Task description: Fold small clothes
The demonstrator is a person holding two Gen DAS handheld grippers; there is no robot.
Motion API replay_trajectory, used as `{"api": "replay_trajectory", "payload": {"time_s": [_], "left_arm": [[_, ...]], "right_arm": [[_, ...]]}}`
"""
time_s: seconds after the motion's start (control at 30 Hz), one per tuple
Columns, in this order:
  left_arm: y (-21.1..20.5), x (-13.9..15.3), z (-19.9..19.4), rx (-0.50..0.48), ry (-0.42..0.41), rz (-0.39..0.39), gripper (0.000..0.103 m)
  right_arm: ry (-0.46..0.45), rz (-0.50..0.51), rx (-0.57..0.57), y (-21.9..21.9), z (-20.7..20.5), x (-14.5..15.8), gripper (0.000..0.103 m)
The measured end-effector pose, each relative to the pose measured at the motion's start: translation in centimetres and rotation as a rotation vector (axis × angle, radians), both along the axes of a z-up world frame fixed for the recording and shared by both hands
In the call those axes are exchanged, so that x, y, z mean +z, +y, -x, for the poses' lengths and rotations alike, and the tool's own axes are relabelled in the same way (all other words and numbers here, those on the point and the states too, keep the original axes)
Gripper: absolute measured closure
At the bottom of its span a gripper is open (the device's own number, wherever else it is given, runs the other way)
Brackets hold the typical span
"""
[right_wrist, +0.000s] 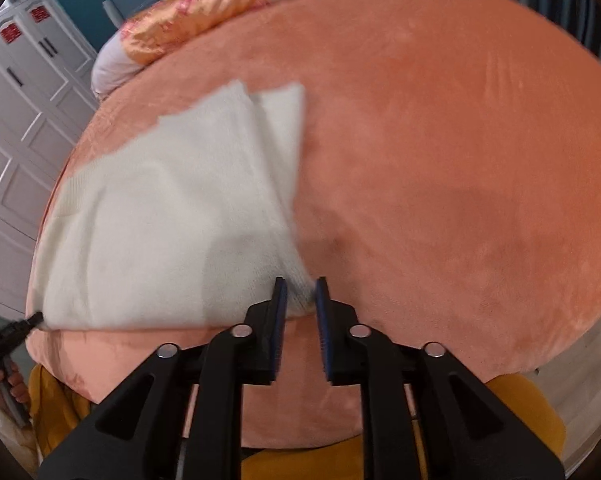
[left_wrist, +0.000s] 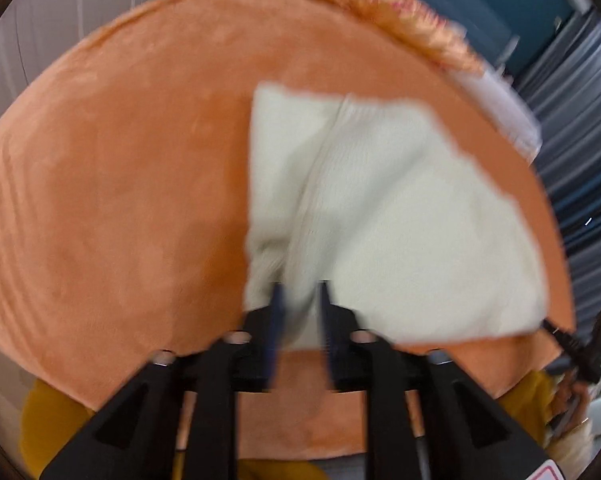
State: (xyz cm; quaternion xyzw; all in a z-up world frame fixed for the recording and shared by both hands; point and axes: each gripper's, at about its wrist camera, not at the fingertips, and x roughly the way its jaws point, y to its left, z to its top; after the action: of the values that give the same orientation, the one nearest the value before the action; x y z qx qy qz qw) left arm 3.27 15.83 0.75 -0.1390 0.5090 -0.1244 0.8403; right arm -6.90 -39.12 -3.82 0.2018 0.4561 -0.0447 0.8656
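- Both pairs of black fingers, one pair (left_wrist: 278,312) seen from the left wrist camera and the other (right_wrist: 278,308) from the right wrist camera, were pinched onto the near hem of a cream knit garment (left_wrist: 380,208).
- Cloth bunched between the tips of the left gripper (left_wrist: 300,300), whose jaws stood narrowly apart with the fabric held in the gap.
- At the right gripper (right_wrist: 300,296), a corner of the same garment (right_wrist: 160,220) sat between the blue-lined pads, the jaws likewise closed in on the knit.
- Spread flat, the garment lay on an orange plush bedcover (left_wrist: 120,180), its near edge reaching the front of the bed, with a ribbed band running up its length in the left view.
- From the right camera, the garment lay to the left of the gripper, with bare bedcover (right_wrist: 460,160) stretching away to the right.
- Each camera also caught the opposite gripper at the far near-side corner of the cloth, at the frame's edge.
- An orange satin pillow (right_wrist: 204,8) rested at the far end of the bed on a white pillow (right_wrist: 112,64).
- White panelled wardrobe doors (right_wrist: 20,120) stood to the left in the right view.
- Mustard-yellow clothing (right_wrist: 520,420) showed below the bed's front edge.
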Motion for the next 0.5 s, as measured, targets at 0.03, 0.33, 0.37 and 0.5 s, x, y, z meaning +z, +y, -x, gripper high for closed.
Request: {"api": "replay_trajectory", "payload": {"time_s": [0.03,0.33,0.37,0.5], "left_arm": [[0.1,0.9,0.0,0.010,-0.039,0.010,0.050],[-0.3,-3.9,-3.3,0.111,0.071,0.036,0.021],[-0.9,-3.6,-3.1,0.090,0.057,0.021,0.025],[-2.1,-2.4,-2.1,-0.001,0.071,0.006,0.089]], "right_arm": [[-0.026,0.021,0.002,0.3,-0.1,0.5,0.049],[0.049,-0.098,-0.026,0.3,-3.6,-3.4,0.048],[0.070,-0.131,-0.011,0.6,-3.6,-3.5,0.067],[0.060,-0.120,0.006,0.8,-2.7,-1.7,0.091]]}}
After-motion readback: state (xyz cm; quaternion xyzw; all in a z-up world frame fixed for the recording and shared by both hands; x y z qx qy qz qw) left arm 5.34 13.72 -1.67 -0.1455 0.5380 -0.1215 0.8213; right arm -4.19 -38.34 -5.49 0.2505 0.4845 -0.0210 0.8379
